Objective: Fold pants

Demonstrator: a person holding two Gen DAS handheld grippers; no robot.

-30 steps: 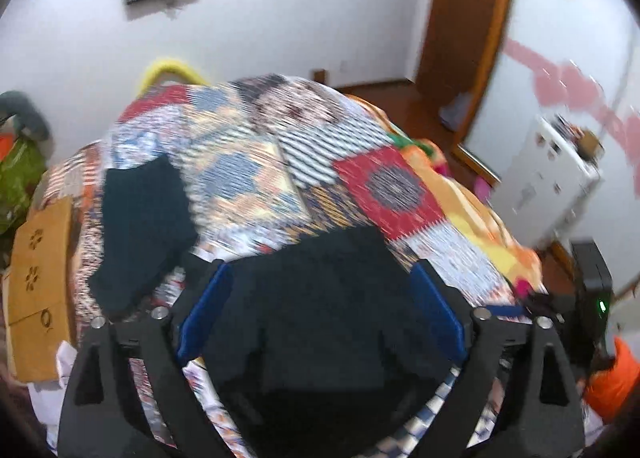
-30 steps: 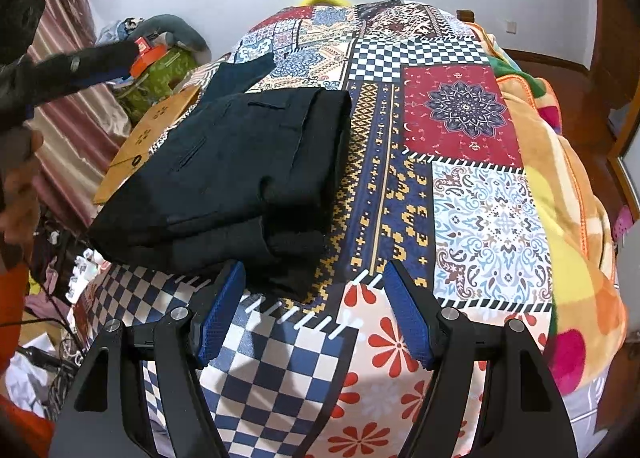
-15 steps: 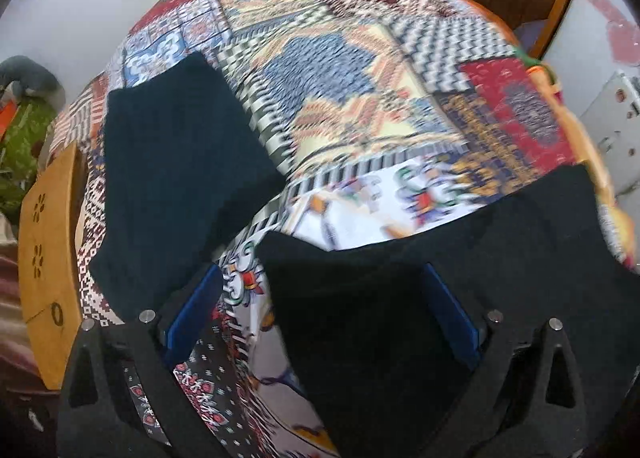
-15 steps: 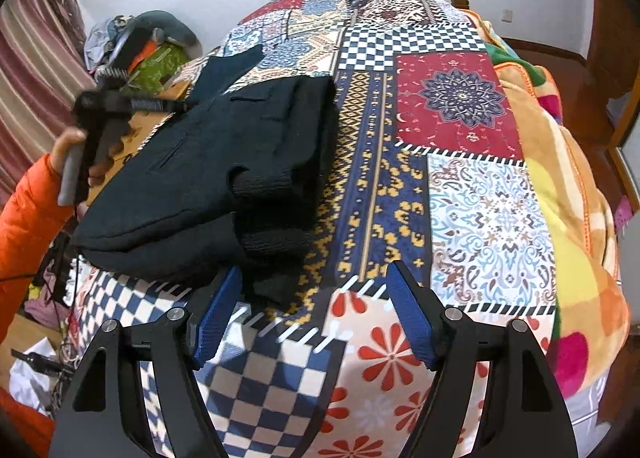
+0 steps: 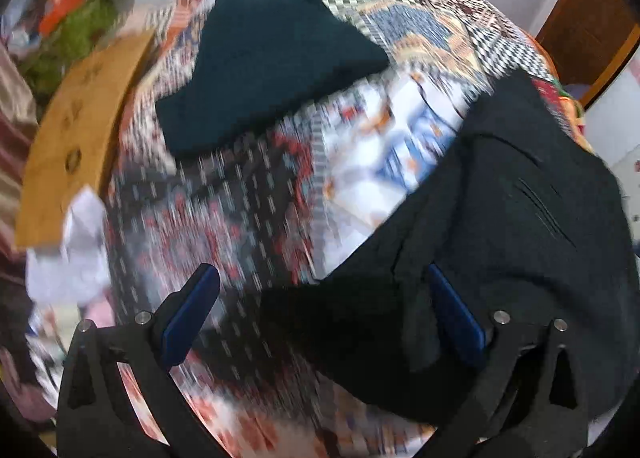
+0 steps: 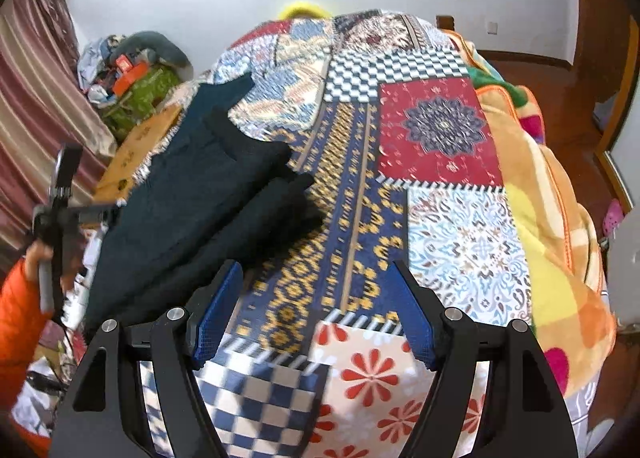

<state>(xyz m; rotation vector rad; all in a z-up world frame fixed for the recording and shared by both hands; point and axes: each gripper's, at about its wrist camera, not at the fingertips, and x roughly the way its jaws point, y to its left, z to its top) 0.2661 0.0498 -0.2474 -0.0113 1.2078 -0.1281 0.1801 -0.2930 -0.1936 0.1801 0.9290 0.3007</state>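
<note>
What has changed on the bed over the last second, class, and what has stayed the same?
The folded black pants have been shifted leftward across the patchwork quilt, toward the darker folded garment. The left claw has swung left with them; its view is motion-blurred. Unchanged: both claws stay open, the right claw holds nothing, and the darker garment stays put.

The black pants [image 6: 208, 218] lie folded into a thick, layered bundle on the patchwork bedspread [image 6: 352, 218], just ahead and to the left of the right tongs [image 6: 314, 312], long edge angled away. From the left tongs [image 5: 320, 310], the same dark bundle [image 5: 500, 226] fills the right side, a slit pocket facing up, its near corner reaching between the spread fingers.
</note>
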